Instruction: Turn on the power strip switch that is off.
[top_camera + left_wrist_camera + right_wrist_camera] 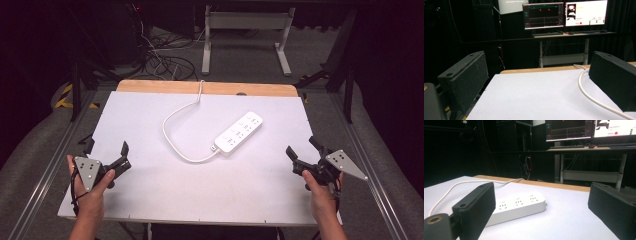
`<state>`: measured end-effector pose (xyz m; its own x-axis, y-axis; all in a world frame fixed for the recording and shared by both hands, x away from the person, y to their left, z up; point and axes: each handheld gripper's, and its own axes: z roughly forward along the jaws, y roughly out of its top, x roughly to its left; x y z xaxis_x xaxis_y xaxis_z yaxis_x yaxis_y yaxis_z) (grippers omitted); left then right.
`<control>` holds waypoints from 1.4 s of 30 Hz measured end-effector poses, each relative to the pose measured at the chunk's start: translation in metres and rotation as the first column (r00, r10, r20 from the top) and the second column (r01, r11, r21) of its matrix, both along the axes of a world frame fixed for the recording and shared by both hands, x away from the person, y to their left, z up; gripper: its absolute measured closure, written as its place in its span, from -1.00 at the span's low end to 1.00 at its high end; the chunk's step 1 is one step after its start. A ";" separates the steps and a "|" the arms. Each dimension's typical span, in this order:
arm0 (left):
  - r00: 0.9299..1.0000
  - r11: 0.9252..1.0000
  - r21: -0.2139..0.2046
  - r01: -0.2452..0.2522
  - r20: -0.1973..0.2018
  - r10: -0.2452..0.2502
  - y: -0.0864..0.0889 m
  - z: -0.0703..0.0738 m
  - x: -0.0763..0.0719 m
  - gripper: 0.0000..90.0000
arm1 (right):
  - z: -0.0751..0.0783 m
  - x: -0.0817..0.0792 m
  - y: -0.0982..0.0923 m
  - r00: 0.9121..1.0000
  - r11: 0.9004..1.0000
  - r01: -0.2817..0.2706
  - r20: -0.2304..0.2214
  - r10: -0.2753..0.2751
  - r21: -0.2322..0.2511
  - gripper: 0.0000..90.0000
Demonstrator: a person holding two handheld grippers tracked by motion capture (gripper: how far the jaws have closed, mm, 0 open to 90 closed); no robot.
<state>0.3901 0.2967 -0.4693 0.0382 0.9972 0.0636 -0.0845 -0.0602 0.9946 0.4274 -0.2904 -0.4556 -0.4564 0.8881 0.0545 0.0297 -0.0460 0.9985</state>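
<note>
A white power strip (239,132) lies at an angle near the middle of the white table (150,185); its sockets face up in the right gripper view (517,206). Its white cable (172,120) loops left and runs off the far edge; part of it (586,93) passes my left gripper's right jaw. My left gripper (107,149) rests open at the table's left edge, held by a hand, with nothing between its jaws (539,92). At the right edge my right gripper (304,147) is open too, empty (541,217), pointing toward the strip.
A wooden strip (207,88) edges the table's far side. Beyond it stand a white desk frame (245,40) and tangled cables on the floor (165,62). Monitors (564,13) glow on that desk. Metal rails (372,165) flank the table.
</note>
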 end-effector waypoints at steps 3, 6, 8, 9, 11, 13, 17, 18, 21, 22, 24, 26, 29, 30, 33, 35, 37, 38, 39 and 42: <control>1.000 1.000 0.005 -0.001 0.003 0.001 0.000 0.000 0.000 -0.94 | 0.000 0.000 -0.001 1.000 1.000 0.002 0.004 -0.002 0.001 -0.82; 1.000 1.000 0.004 -0.001 0.002 0.000 0.000 0.000 0.001 -0.94 | 0.000 0.000 -0.001 1.000 1.000 0.003 0.000 -0.003 0.000 -0.82; 1.000 1.000 0.005 -0.004 0.002 0.004 0.001 0.000 0.001 -0.94 | 0.000 0.000 -0.001 1.000 1.000 0.001 -0.002 -0.001 0.001 -0.82; 1.000 1.000 0.003 -0.002 0.002 0.002 0.001 0.000 0.001 -0.94 | 0.000 0.000 0.000 1.000 1.000 -0.004 -0.012 0.004 -0.001 -0.81; 1.000 1.000 0.000 -0.003 0.004 0.003 0.001 0.000 0.001 -0.94 | 0.000 0.000 0.000 1.000 1.000 -0.015 -0.023 0.015 0.002 -0.79; 1.000 1.000 0.003 0.001 0.004 -0.001 -0.001 0.000 0.002 -0.94 | 0.002 -0.002 0.000 0.999 1.000 -0.019 -0.025 0.020 0.004 -0.73; 1.000 1.000 0.009 0.007 0.003 -0.007 -0.002 0.001 0.003 -0.94 | 0.012 -0.008 -0.008 0.998 1.000 -0.002 -0.065 0.001 -0.009 -0.47; 1.000 1.000 0.006 0.007 0.005 -0.007 -0.003 0.001 0.004 -0.94 | 0.016 -0.009 -0.011 0.992 1.000 -0.008 -0.126 0.006 -0.015 -0.37; 1.000 1.000 0.007 0.016 -0.002 -0.016 -0.004 0.000 0.006 -0.94 | 0.026 -0.013 -0.025 0.977 0.998 -0.046 -0.207 0.056 0.053 0.10; 1.000 1.000 0.011 0.016 -0.001 -0.016 -0.004 0.000 0.007 -0.94 | 0.030 -0.015 -0.029 0.978 0.996 -0.050 -0.199 0.063 0.073 0.24; 1.000 1.000 0.008 0.020 0.002 -0.020 -0.005 0.000 0.006 -0.94 | 0.042 -0.018 -0.036 0.983 0.994 -0.052 -0.171 0.068 0.098 0.63; 1.000 1.000 0.006 0.019 -0.001 -0.019 -0.004 0.000 0.005 -0.94 | 0.058 -0.023 -0.039 0.990 0.994 -0.037 -0.132 0.051 0.104 0.91; 1.000 1.000 0.009 0.013 0.000 -0.013 -0.003 0.000 0.004 -0.94 | 0.075 -0.027 -0.039 0.994 0.992 -0.055 -0.092 0.066 0.113 1.00; 1.000 1.000 0.010 0.011 -0.001 -0.011 -0.002 0.000 0.004 -0.94 | 0.084 -0.028 -0.038 0.995 0.993 -0.060 -0.076 0.068 0.104 1.00; 1.000 1.000 0.005 0.008 0.002 -0.008 -0.002 0.000 0.002 -0.93 | 0.105 -0.024 -0.027 0.994 0.994 -0.083 -0.066 0.088 0.074 1.00; 1.000 1.000 0.013 0.005 0.001 -0.005 -0.003 0.000 0.002 -0.93 | 0.126 -0.013 -0.005 0.988 0.992 -0.129 -0.080 0.129 0.007 1.00; 1.000 1.000 0.020 0.005 0.001 -0.005 -0.003 0.000 0.001 -0.93 | 0.133 -0.009 0.005 0.986 0.990 -0.138 -0.093 0.135 -0.025 1.00; 1.000 1.000 0.020 0.006 0.000 -0.006 -0.002 -0.001 0.000 -0.93 | 0.147 0.001 0.025 0.981 0.984 -0.159 -0.125 0.149 -0.077 1.00; 1.000 1.000 0.020 0.004 0.001 -0.004 -0.002 -0.001 0.000 -0.93 | 0.153 0.007 0.035 0.978 0.981 -0.170 -0.141 0.156 -0.097 1.00; 1.000 1.000 0.017 0.002 0.001 -0.002 0.000 -0.001 -0.002 -0.93 | 0.168 0.026 0.061 0.966 0.967 -0.202 -0.193 0.171 -0.156 1.00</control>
